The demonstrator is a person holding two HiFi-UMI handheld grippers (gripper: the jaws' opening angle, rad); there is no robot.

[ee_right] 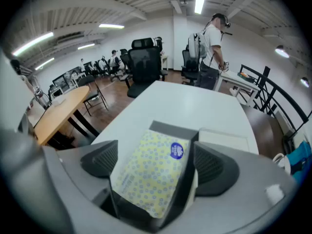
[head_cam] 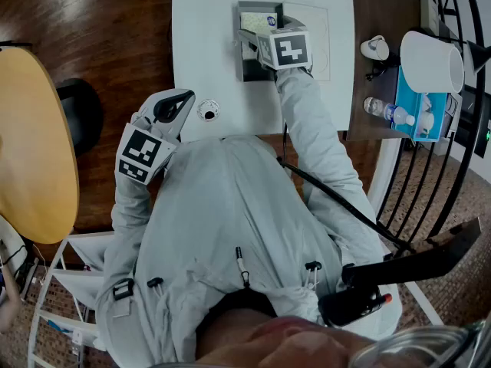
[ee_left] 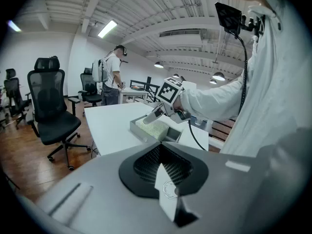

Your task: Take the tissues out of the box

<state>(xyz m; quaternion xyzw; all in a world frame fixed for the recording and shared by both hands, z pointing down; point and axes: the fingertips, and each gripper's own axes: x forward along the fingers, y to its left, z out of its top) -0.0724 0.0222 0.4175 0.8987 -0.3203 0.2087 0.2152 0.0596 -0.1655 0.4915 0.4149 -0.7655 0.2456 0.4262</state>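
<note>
A grey open box (head_cam: 247,67) stands on the white table (head_cam: 207,44). Inside it lies a yellow tissue pack (ee_right: 151,174) with blue dots and a round blue sticker. My right gripper (ee_right: 156,162) hangs over the box, jaws wide open on either side of the pack. Neither of its pads (ee_right: 100,157) visibly presses on the pack. From the left gripper view, the right gripper (ee_left: 163,112) reaches down into the box (ee_left: 139,129). My left gripper (head_cam: 165,113) is held back at the table's near edge, jaws shut. A small white slip (ee_left: 165,196) shows at their seam.
The box's flat lid (head_cam: 314,29) lies to its right. A small round object (head_cam: 208,110) sits near the table's front edge. A brown side table holds a cup (head_cam: 375,47), a water bottle (head_cam: 382,110) and a blue box (head_cam: 418,113). A black chair (ee_left: 51,106) and a standing person (ee_right: 209,43) are farther off.
</note>
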